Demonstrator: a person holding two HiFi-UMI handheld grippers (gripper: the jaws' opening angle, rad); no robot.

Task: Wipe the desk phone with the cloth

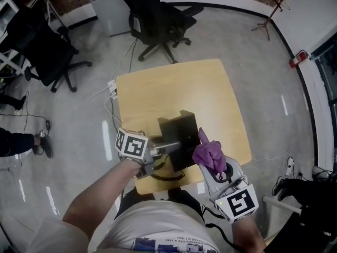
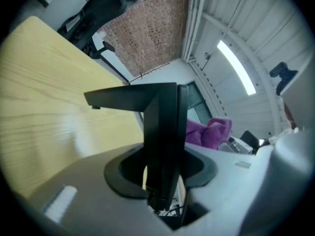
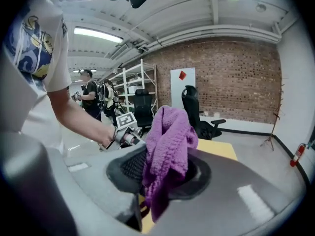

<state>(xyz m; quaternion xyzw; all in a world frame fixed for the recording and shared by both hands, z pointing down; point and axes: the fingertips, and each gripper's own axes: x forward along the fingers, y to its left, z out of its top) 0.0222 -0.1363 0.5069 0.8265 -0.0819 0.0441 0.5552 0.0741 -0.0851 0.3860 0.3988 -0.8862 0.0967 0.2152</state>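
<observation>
The black desk phone (image 1: pixel 178 133) stands near the front edge of the yellow table (image 1: pixel 174 88). My left gripper (image 1: pixel 169 146) reaches in from the left and is shut on the phone's near edge. In the left gripper view that thin black panel (image 2: pixel 160 132) stands upright between the jaws (image 2: pixel 160 181). My right gripper (image 1: pixel 213 167) hovers just right of the phone, shut on a bunched purple cloth (image 1: pixel 208 153). The cloth (image 3: pixel 167 146) hangs over the right gripper's jaws (image 3: pixel 162 181), and it also shows behind the phone (image 2: pixel 209 132).
A dark cord (image 1: pixel 168 175) loops off the table's front edge below the phone. Two black office chairs (image 1: pixel 158 15) (image 1: pixel 42 51) stand on the floor behind the table. A person's leg (image 1: pixel 16 141) shows at far left. A power strip (image 1: pixel 112 87) lies by the table's left corner.
</observation>
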